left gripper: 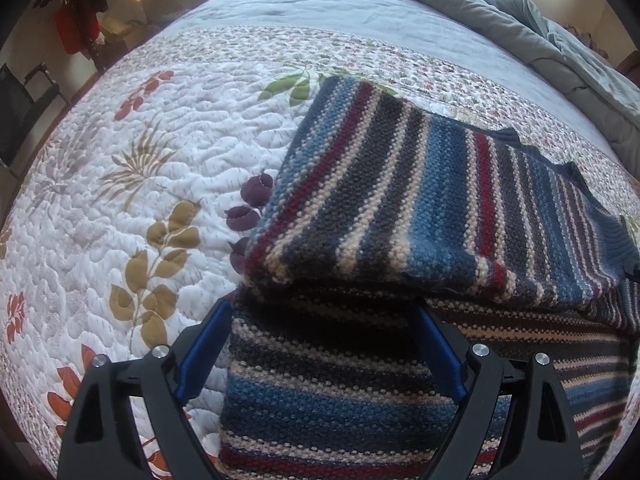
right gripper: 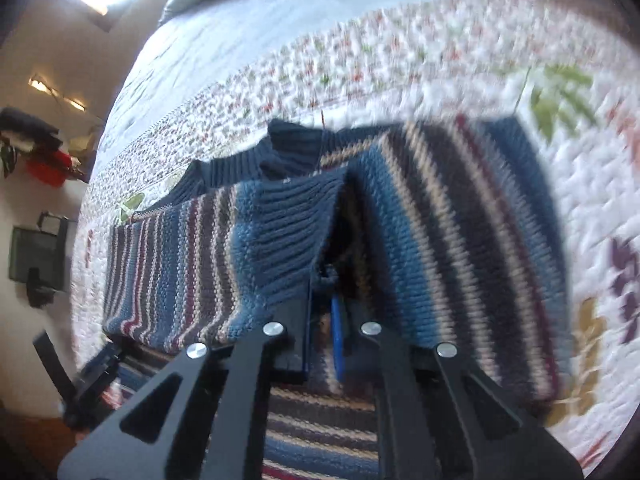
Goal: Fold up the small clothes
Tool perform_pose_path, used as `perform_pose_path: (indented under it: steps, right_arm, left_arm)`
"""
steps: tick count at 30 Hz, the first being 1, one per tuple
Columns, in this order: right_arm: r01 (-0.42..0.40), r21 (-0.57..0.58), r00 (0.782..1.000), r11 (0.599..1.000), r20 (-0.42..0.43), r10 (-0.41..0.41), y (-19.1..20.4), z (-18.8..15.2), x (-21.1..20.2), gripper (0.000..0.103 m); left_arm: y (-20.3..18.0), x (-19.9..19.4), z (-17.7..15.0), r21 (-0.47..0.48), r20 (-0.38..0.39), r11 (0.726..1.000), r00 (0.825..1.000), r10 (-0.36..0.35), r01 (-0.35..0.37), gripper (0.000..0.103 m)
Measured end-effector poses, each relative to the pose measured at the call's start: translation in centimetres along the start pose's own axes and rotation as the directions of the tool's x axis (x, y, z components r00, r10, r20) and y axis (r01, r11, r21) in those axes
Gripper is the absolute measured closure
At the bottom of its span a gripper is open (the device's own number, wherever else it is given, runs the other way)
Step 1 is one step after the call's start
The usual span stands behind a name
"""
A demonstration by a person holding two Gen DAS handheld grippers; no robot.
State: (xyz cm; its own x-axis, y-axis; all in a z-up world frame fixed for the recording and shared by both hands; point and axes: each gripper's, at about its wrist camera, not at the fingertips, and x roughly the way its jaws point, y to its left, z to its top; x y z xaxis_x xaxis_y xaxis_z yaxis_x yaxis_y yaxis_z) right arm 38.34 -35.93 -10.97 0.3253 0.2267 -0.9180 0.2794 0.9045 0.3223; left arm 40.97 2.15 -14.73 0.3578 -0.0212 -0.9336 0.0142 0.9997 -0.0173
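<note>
A knitted sweater (left gripper: 400,184) striped in blue, dark grey, cream and red lies folded over itself on a floral quilt (left gripper: 132,152). My left gripper (left gripper: 324,312) stands open and wide over the sweater's lower layer. Its left pad sits just off the sweater's left edge, and its fingertips are tucked under the rim of the upper fold. In the blurred right wrist view my right gripper (right gripper: 322,292) is shut on the sweater's blue ribbed edge (right gripper: 288,224). That edge rises from the fingertips and tents the striped sweater (right gripper: 440,220) upward.
A bunched grey duvet (left gripper: 540,28) lies at the far end of the bed. Beyond the bed's left side are a dark chair (left gripper: 20,100) and hanging clothes (left gripper: 76,28). The quilt (right gripper: 360,60) stretches wide around the sweater.
</note>
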Motion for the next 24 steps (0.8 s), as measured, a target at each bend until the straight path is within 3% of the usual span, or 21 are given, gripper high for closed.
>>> perform_pose_path:
  steps: [3, 5, 10, 15, 16, 21, 24]
  right_arm:
    - [0.119, -0.027, 0.993, 0.993, -0.009, -0.119, -0.1, -0.1, 1.6, 0.096]
    - [0.130, -0.045, 0.991, 0.990, -0.007, -0.131, -0.2, -0.4, 2.9, 0.095]
    - [0.020, -0.015, 0.999, 1.000, 0.050, -0.019, -0.9, -2.1, -0.3, 0.079]
    - [0.012, -0.056, 1.000, 0.998, -0.009, -0.012, -4.0, -10.3, -4.9, 0.076]
    - [0.013, -0.062, 1.000, 0.998, -0.022, -0.015, -4.8, -11.7, -5.7, 0.071]
    - [-0.008, -0.083, 0.995, 0.997, -0.099, -0.001, -8.1, -22.2, -9.2, 0.069]
    - [-0.034, -0.082, 0.993, 0.996, -0.115, 0.024, -9.0, -26.5, -10.4, 0.062]
  left_arm:
    - [-0.2, 1.4, -0.4, 0.016, -0.035, 1.000, 0.999, 0.020, -0.019, 0.012]
    - [-0.5, 1.7, -0.6, 0.029, -0.028, 0.999, 0.999, 0.036, -0.035, 0.011]
    - [-0.3, 0.2, -0.9, 0.041, -0.032, 0.999, 0.999, -0.001, 0.002, 0.011]
    - [1.5, -2.0, -4.5, 0.072, -0.069, 0.997, 0.997, -0.022, 0.027, 0.011]
    - [2.3, -2.7, -6.3, 0.087, -0.078, 0.996, 0.997, -0.019, 0.026, 0.011]
    - [6.0, -6.0, -14.3, 0.114, -0.118, 0.993, 0.993, -0.016, 0.030, 0.011]
    - [7.6, -7.5, -18.0, 0.100, -0.161, 0.994, 0.986, -0.034, 0.051, 0.011]
